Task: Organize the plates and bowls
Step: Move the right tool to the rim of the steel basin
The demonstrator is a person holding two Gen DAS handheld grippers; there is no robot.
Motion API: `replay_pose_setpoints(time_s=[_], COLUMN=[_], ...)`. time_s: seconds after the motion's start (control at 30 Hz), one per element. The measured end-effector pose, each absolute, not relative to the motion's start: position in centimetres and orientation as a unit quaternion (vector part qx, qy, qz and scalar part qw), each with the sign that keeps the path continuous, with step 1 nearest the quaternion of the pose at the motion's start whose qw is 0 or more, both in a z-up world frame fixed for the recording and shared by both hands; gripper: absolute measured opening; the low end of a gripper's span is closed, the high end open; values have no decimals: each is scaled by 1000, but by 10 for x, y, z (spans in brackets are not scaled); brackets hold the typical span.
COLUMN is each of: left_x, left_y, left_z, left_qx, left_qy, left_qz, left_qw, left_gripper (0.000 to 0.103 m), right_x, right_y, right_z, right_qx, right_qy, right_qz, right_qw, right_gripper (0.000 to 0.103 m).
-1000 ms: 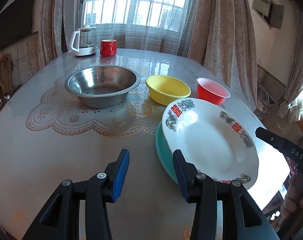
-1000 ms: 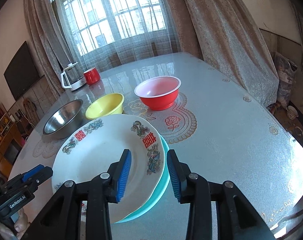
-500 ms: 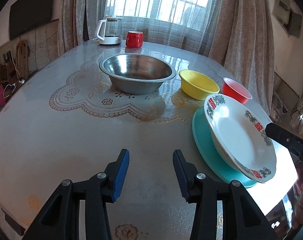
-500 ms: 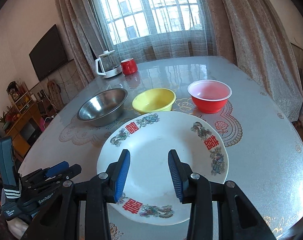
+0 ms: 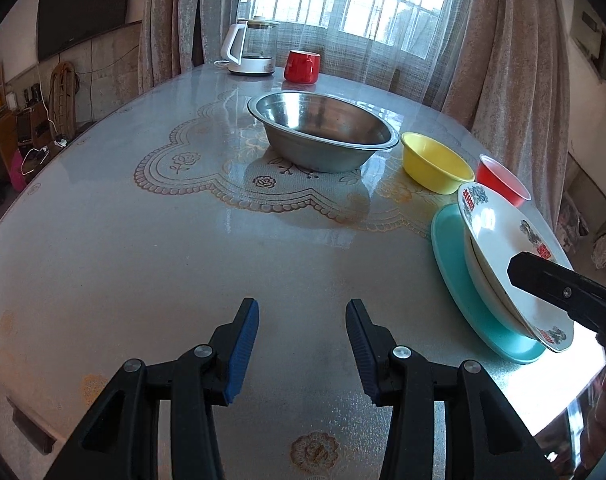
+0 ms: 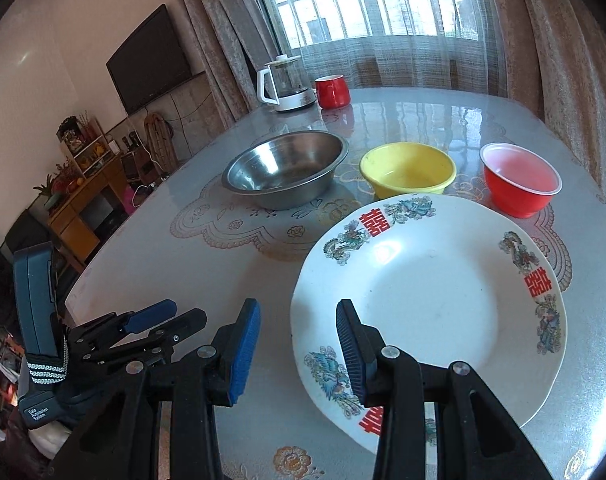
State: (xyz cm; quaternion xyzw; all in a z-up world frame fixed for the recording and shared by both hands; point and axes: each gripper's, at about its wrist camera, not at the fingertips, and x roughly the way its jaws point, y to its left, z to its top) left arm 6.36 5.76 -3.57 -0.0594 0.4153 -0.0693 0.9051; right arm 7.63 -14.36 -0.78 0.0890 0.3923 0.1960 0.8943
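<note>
Plate (image 6: 427,304) — beneath right hand-held gripper (image 6: 299,344)

Red 囍 on white plate (image 6: 431,304)

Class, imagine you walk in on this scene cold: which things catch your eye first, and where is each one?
First, the white decorated plate at the near right, tilted on a teal plate, with the right gripper open at its near-left rim. Behind it, left to right, run a steel bowl, a yellow bowl and a red bowl.
</note>
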Motion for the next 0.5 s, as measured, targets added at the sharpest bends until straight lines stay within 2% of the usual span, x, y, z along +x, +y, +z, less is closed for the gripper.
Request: replay_pose_setpoints(time_s=[0.2, 0.5], left_x=[82, 129], left_y=[75, 84], left_z=[-34, -2], left_qx=[-77, -79], left_qy=[426, 386], left_qz=[-43, -57], left_qw=[900, 917], left_gripper=[46, 46], right_x=[103, 175], right_y=[-138, -128], right_z=[-7, -2], right_qx=[129, 159], right_qy=[412, 437], right_qz=[220, 202], right_qw=[875, 862], right_gripper=[40, 40])
